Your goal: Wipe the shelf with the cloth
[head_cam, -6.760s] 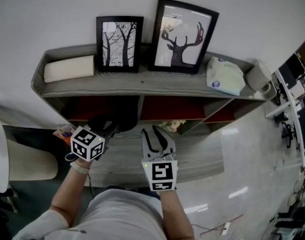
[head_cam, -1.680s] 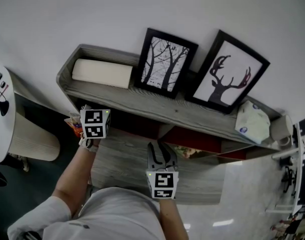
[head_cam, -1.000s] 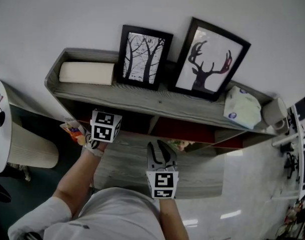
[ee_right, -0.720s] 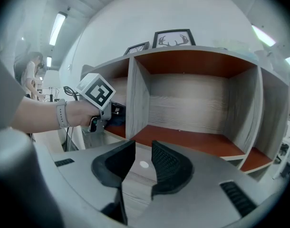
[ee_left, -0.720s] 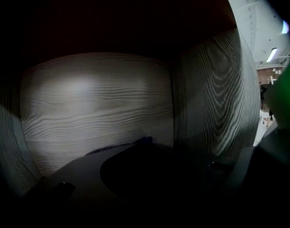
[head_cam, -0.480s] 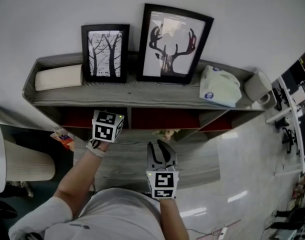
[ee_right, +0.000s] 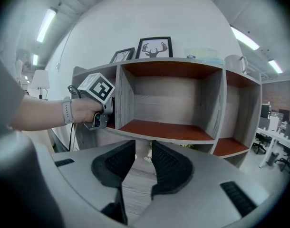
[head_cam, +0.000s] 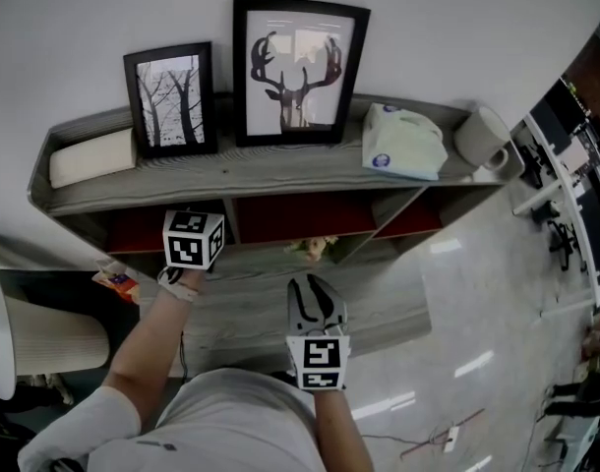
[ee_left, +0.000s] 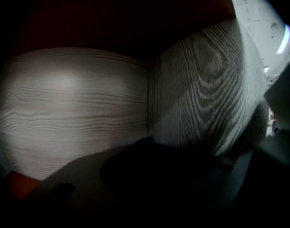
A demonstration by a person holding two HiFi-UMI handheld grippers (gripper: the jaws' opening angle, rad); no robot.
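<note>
In the head view, the left tool (head_cam: 194, 241) reaches into the left-end compartment of the shelf (head_cam: 280, 170), while the right tool (head_cam: 312, 293) hangs in front of the shelf's middle, clear of its front edge. The left gripper view is dim: the wood-grain back and side walls meet in a corner, and the jaws seem closed on a dark cloth (ee_left: 145, 139) with a bluish edge, near that corner. In the right gripper view, the right tool's jaws stand narrowly apart and empty, facing the middle compartment.

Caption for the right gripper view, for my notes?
Right gripper, jaws slightly apart and empty, faces the shelf while the left gripper reaches into its leftmost compartment.
</note>
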